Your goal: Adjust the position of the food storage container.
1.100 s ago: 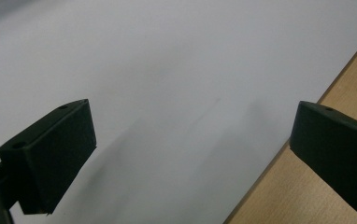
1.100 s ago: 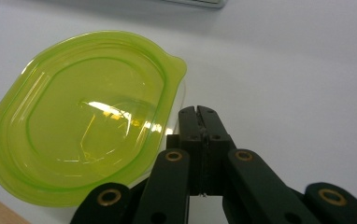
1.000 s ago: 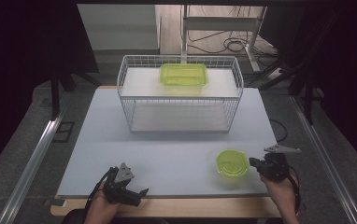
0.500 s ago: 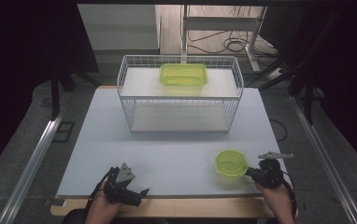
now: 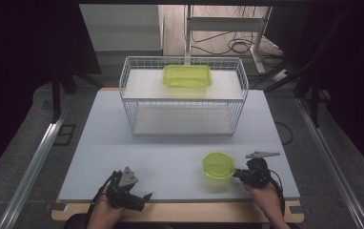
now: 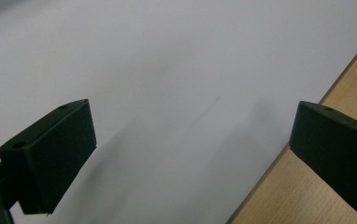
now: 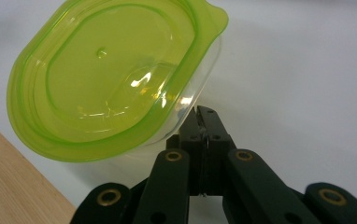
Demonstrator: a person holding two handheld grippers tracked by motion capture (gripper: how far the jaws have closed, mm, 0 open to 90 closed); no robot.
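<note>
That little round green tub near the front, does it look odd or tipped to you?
Yes. The round tub sits tilted, one side lifted off the white table. The right tongs are shut, tips against its clear wall under the green lid. Nothing spilled or broken.

Lime-green round tub [image 5: 217, 165], black tongs [image 7: 203, 122], white wire basket [image 5: 127, 102]

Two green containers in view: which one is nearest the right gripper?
The round green container on the table's near right, directly beside the right gripper. The rectangular green container sits far off on top of the wire rack.
</note>
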